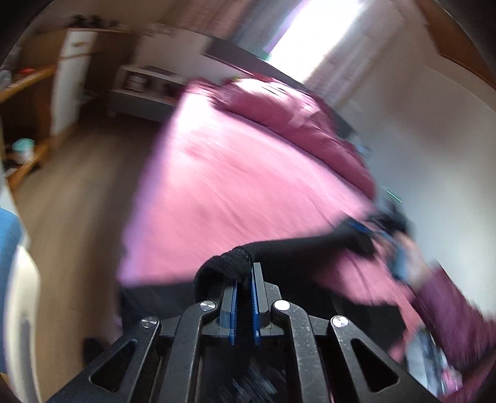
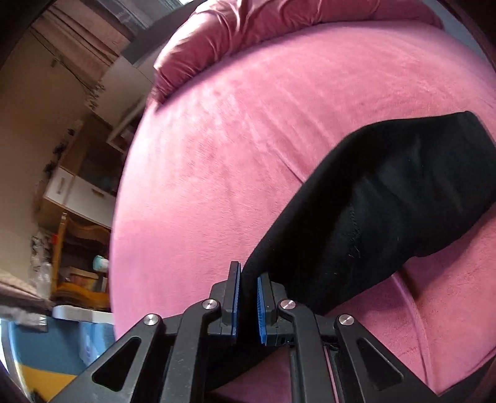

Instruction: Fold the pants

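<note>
L gripper (image 1: 245,279) fingers clamped on black pants (image 1: 294,248); R gripper (image 2: 248,279) likewise, pants draped over pink bed (image 2: 217,155).

Location: home bedroom | Evidence: bed (image 1: 235,173) with pink cover occupying centre, bunched pink duvet (image 1: 297,117) lying at far end | wooden shelving (image 1: 24,93) and white cabinet (image 1: 73,77) standing left | daylight entering through far window (image 1: 310,28) | wood floor (image 1: 86,186) showing left

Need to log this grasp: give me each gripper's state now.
Left gripper: shut on the black pants.
Right gripper: shut on the black pants, over the pink bed.
</note>
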A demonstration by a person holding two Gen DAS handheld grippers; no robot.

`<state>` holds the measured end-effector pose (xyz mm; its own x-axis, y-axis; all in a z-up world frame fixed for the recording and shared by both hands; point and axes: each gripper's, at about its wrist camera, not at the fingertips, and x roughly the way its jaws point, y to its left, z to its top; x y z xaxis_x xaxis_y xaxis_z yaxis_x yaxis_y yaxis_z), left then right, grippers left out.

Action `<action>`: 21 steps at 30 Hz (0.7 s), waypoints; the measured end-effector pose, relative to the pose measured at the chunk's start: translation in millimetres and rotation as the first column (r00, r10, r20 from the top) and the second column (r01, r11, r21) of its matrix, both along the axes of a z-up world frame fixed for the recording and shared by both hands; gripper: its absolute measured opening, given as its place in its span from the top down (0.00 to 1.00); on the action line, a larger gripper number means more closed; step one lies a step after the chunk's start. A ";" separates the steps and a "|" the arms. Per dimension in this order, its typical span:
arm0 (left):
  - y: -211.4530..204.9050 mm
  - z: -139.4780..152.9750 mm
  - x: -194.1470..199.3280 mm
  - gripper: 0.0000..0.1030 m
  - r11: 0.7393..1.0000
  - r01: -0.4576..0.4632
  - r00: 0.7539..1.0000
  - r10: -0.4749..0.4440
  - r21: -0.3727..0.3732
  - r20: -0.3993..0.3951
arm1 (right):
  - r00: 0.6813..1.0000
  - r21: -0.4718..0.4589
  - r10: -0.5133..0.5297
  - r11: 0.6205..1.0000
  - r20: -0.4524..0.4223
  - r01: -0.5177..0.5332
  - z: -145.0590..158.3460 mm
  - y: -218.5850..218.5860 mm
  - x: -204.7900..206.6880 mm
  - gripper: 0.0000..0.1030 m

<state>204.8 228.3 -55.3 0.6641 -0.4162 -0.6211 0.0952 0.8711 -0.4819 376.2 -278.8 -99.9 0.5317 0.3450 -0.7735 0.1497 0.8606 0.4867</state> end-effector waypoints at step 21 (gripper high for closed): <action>31.3 -32.5 -49.8 0.93 0.984 -0.165 0.985 0.168 0.069 -0.040 | 0.975 0.047 0.219 0.975 -0.045 -0.217 -67.6 26.7 -273.2 0.92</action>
<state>154.9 259.7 -87.8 0.6913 -0.2601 -0.6742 -0.0743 0.9025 -0.4243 103.0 -252.2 -167.5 0.4021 0.4803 -0.7795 -0.0142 0.8545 0.5192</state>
